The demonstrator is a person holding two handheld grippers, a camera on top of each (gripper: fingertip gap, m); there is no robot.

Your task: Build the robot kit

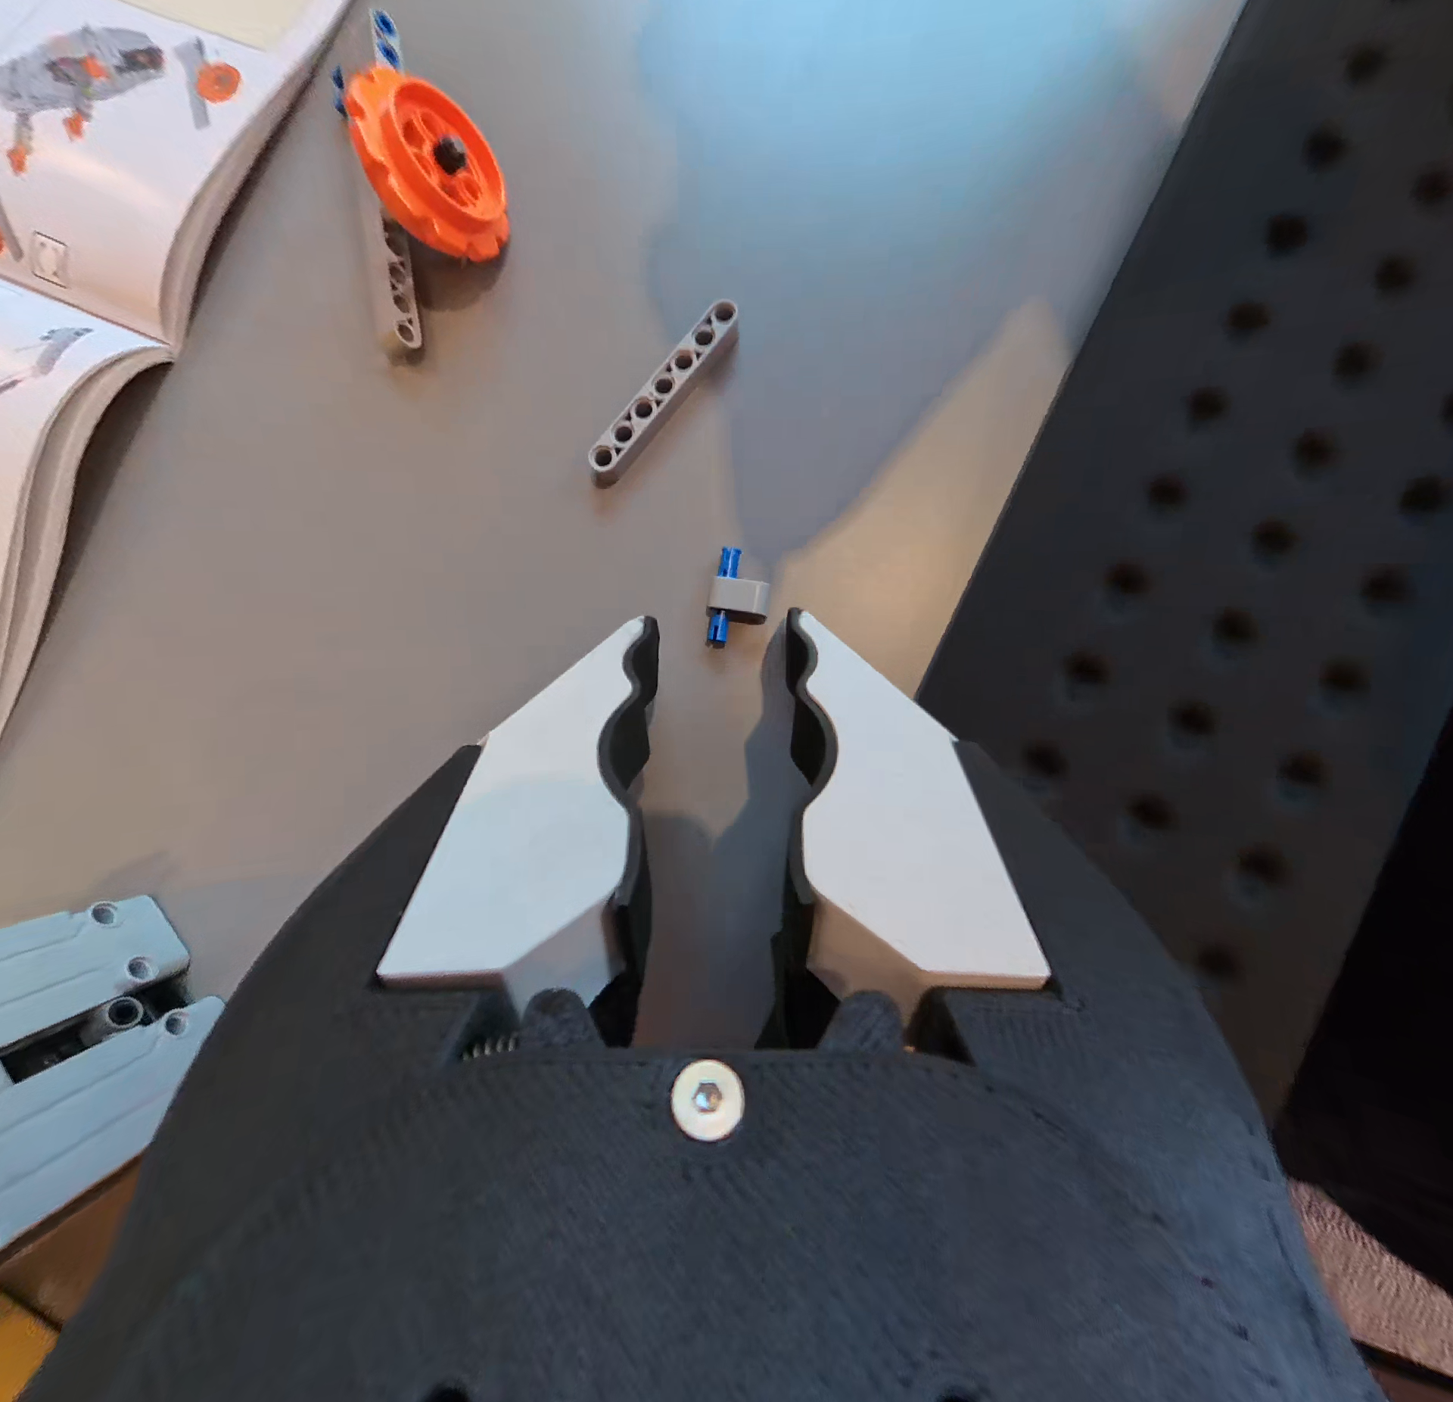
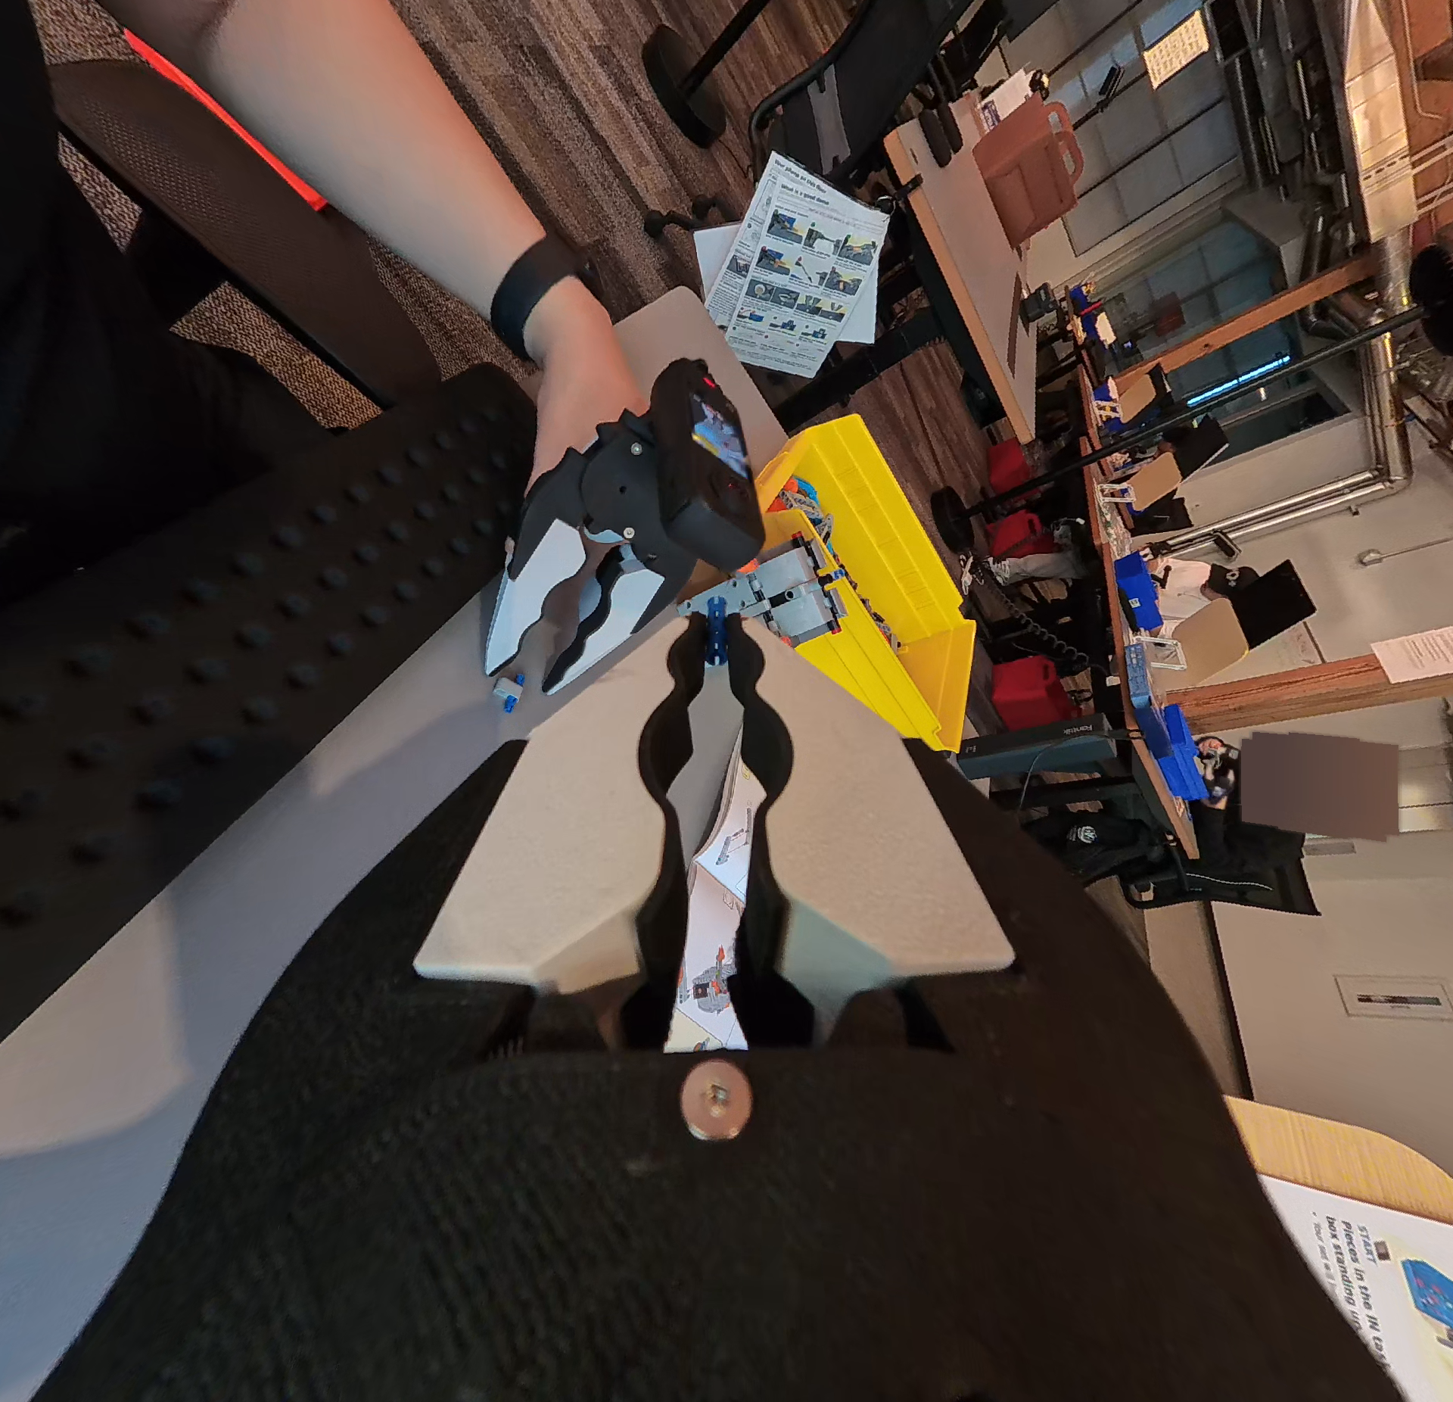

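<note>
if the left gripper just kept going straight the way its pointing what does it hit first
Most likely the small grey connector with a blue pin, lying on the grey table just beyond the open jaws of the left gripper. The long grey beam lies farther along. How high the gripper is above the table is unclear.

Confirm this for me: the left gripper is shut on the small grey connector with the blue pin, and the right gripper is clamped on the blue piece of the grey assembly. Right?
Not quite. The left gripper is open, and the small grey connector with the blue pin lies on the table just ahead of its fingertips, as the left wrist view shows. The right gripper is clamped on the blue piece of the grey assembly.
</note>
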